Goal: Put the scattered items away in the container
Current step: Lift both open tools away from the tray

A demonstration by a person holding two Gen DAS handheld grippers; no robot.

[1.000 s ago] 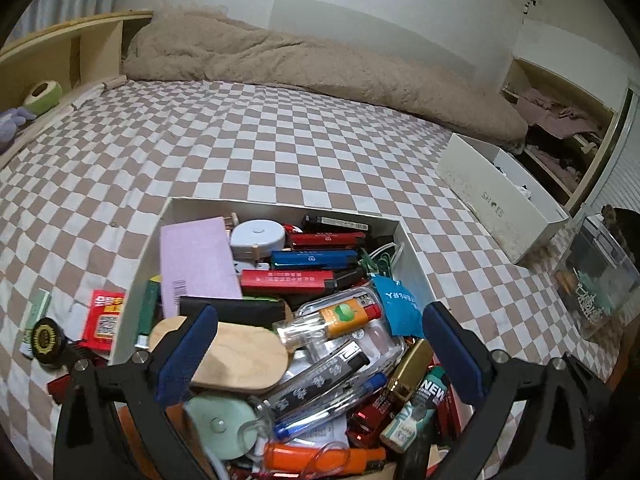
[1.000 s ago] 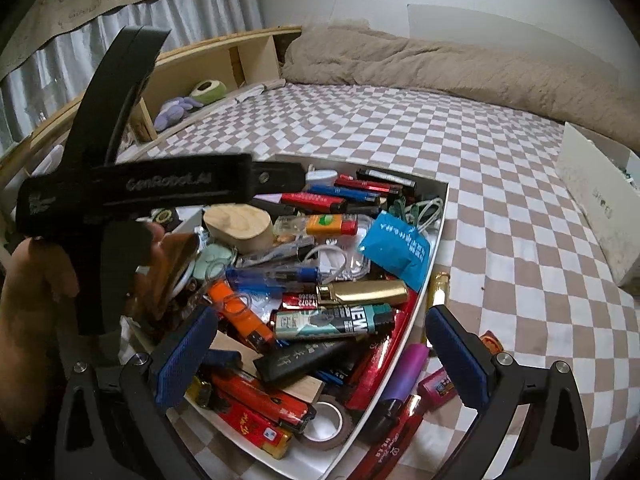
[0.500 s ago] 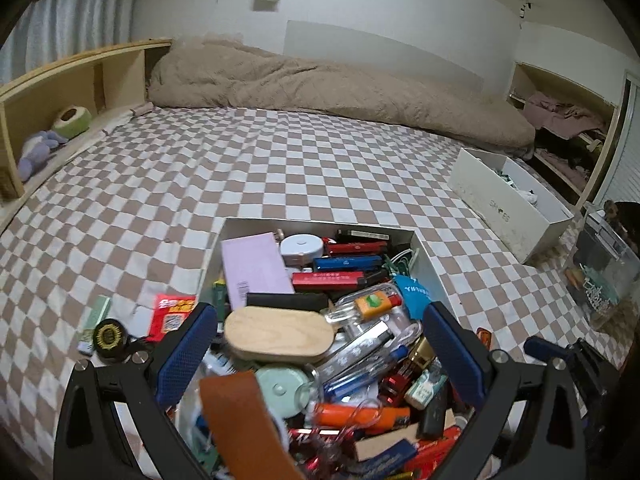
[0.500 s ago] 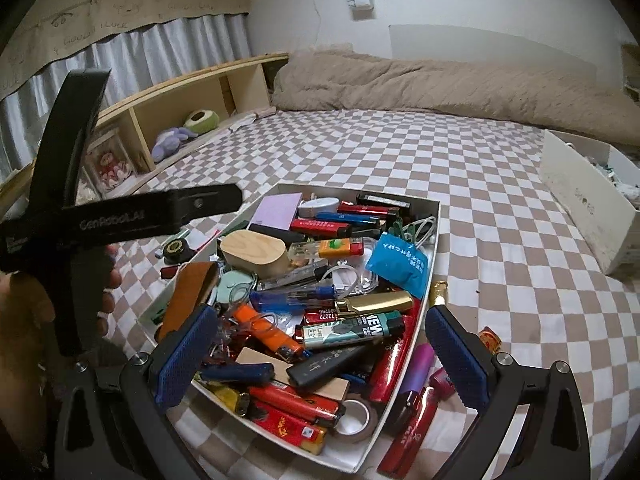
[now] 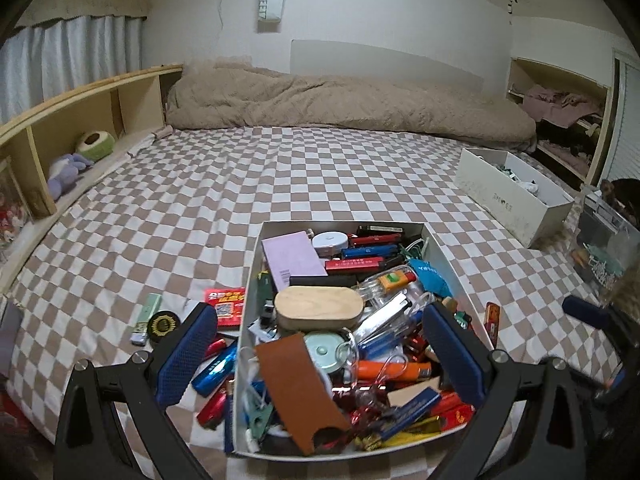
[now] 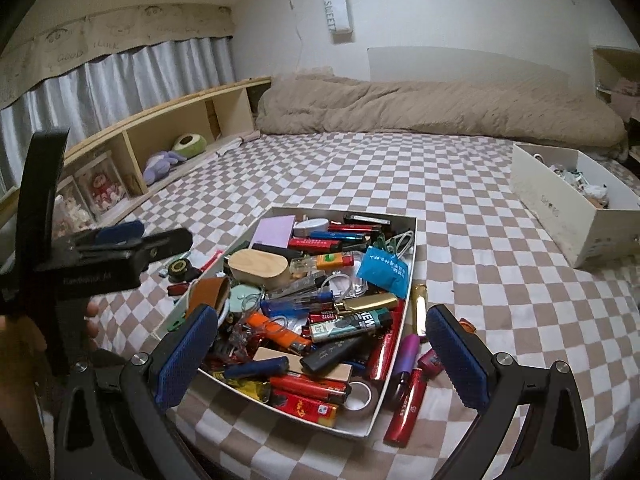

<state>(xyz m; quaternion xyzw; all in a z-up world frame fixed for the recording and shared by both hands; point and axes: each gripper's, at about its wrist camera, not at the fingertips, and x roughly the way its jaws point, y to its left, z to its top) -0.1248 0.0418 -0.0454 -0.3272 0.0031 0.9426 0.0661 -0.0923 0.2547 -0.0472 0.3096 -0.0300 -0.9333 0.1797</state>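
the white cardboard box (image 5: 256, 264) sits on the checkered bedspread (image 5: 200, 184), and everything here is placed from that box. well off to its left, against the wall, runs a wooden shelf (image 5: 80, 120) with a purple plush toy (image 5: 64, 170) lying in it. nearer, on the bedspread just left of the box, lie a pale green lighter (image 5: 146, 318), a round black and gold tin (image 5: 162, 325), a red packet (image 5: 226, 306) touching the box wall, a shiny blue lighter (image 5: 216, 368) and a red one (image 5: 214, 402).

the left gripper (image 5: 316, 354) hangs above the box's near end, its blue pads spread wide with nothing between them. one pad is over the loose lighters to the left, the other over the box's right side.

inside, the box is heaped: a lilac card (image 5: 292, 258) at the far left, an oval wooden lid (image 5: 318, 306) in the middle, a brown leather sleeve (image 5: 298, 388) leaning at the near edge, an orange lighter (image 5: 394, 369) beside it, a blue pouch (image 6: 382, 270) toward the right wall.

the right gripper (image 6: 322, 358) hovers over the box's near corner, fingers equally wide apart and empty. just right of the box lie a gold tube (image 6: 419, 312), a purple tube (image 6: 407, 354) and a long red lighter (image 6: 406, 410), all outside it. farther right and back stands a long white shoe box (image 6: 560, 216). a beige duvet (image 5: 340, 108) is bunched far behind the box.
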